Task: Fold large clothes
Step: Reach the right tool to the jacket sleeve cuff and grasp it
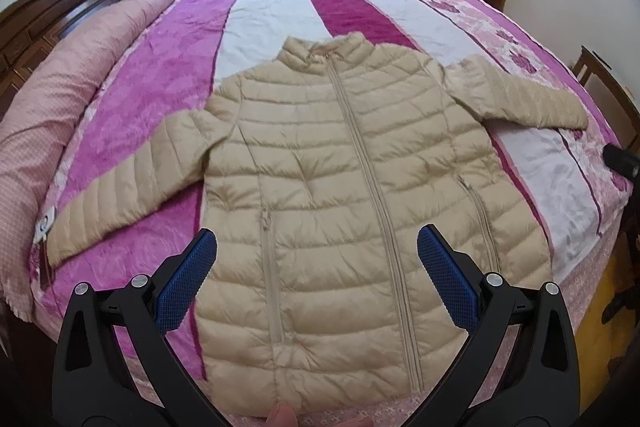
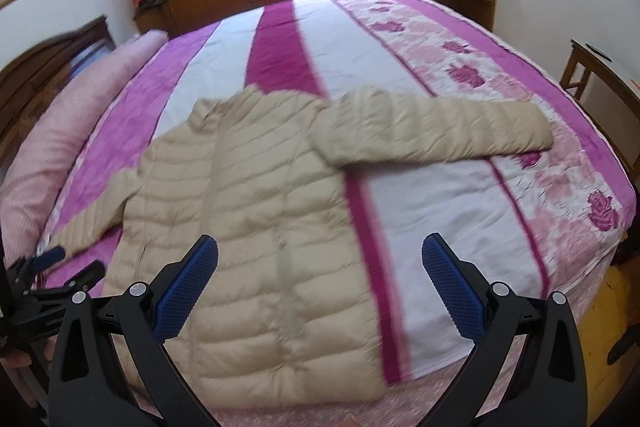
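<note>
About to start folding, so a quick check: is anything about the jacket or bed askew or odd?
Nothing stands out. The beige puffer jacket lies flat on the bedspread, zipped, both sleeves spread. Left gripper and right gripper are open, holding nothing.

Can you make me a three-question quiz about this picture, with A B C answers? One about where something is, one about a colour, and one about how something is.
1. Where does the jacket lie?
A on the bed
B on the floor
C on a chair

2. What colour is the jacket?
A blue
B beige
C green

3. How is the left gripper?
A open
B shut on a sleeve
C shut on the collar

Answers: 1 A, it lies spread flat on the striped bedspread. 2 B, its quilted fabric is pale beige. 3 A, its blue fingers stand wide apart, holding nothing.
</note>
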The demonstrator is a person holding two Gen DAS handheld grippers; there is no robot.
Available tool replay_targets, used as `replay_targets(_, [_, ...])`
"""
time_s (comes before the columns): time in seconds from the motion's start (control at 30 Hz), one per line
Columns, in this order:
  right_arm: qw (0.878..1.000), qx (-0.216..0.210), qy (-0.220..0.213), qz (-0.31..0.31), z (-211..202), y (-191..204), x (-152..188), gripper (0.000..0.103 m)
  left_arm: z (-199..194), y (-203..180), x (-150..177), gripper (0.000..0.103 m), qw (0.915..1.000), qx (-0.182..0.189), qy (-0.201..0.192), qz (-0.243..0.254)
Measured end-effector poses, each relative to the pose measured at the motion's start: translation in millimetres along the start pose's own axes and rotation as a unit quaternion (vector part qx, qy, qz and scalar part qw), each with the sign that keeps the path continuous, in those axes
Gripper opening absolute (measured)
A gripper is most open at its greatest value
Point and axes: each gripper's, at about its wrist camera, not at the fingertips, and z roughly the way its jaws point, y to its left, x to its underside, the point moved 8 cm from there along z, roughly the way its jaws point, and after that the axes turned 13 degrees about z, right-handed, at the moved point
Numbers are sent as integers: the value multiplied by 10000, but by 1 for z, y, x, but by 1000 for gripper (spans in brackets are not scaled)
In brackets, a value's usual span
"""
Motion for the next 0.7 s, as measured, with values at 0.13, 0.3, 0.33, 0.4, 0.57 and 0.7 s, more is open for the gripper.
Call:
replay_targets(0.13, [9994, 63, -104, 322, 7, -31, -35, 99, 15, 5, -13, 100, 9999, 59, 57, -61])
replay_targets(0.3, [9958, 291, -229, 835, 34, -83, -77, 99, 50, 3, -21, 100, 9993, 65, 319, -201])
replay_targets(0.33, [9953, 321, -232, 886, 39, -91, -81, 99, 56, 1, -22, 100, 9991, 66, 367, -217])
replay_targets(0.4, [9940, 410, -228, 987, 53, -109, -89, 99, 69, -6, -21, 100, 9987, 88, 447, -215])
replay_targets(0.57, [9890, 521, 20, 1383, 106, -156, -96, 99, 99, -18, -22, 100, 9975, 16, 690, -144])
replay_targets(0.7, [9864, 500, 165, 1559, 139, -179, -96, 99, 119, -28, -25, 100, 9966, 23, 808, -148])
